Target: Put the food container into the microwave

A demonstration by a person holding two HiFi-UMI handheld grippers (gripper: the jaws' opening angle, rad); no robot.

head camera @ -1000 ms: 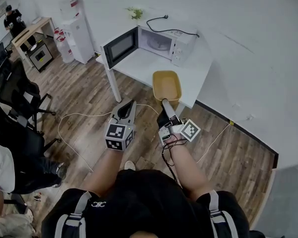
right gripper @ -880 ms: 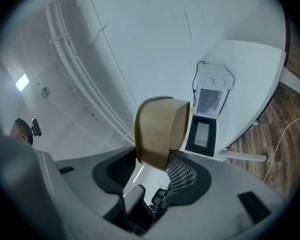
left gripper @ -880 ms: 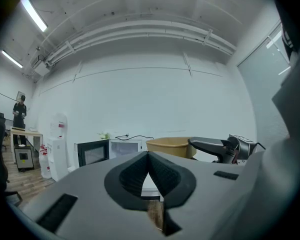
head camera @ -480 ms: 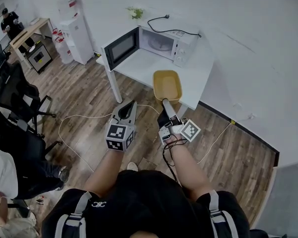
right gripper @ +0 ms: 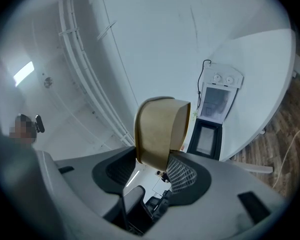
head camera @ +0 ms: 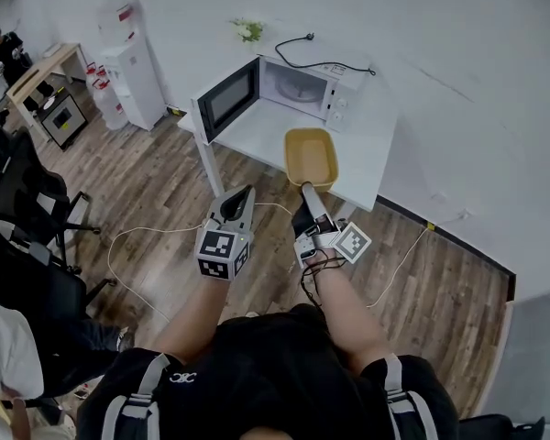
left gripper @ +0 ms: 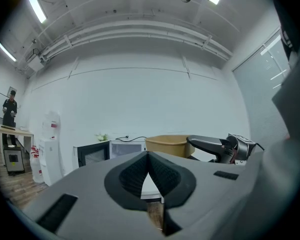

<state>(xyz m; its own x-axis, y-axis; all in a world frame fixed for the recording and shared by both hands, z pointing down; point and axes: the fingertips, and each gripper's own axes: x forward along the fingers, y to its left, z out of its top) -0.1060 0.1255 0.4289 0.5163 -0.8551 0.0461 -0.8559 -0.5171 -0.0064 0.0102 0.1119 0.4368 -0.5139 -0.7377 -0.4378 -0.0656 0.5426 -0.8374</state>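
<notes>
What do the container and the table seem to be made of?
Container: tan, matte and thin-walled with rounded corners. It is probably paper pulp or plastic, but the look does not settle which.
Table: smooth, even white top with a slight sheen, likely laminate or painted board. The thin white legs may be metal.

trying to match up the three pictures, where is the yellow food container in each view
Head view: the food container is just above centre, at the tip of the right hand-held gripper.
Left gripper view: food container just right of centre.
Right gripper view: food container at centre, clamped between the jaws.
Shared landmark: the open microwave, seen behind it in every view.
</notes>
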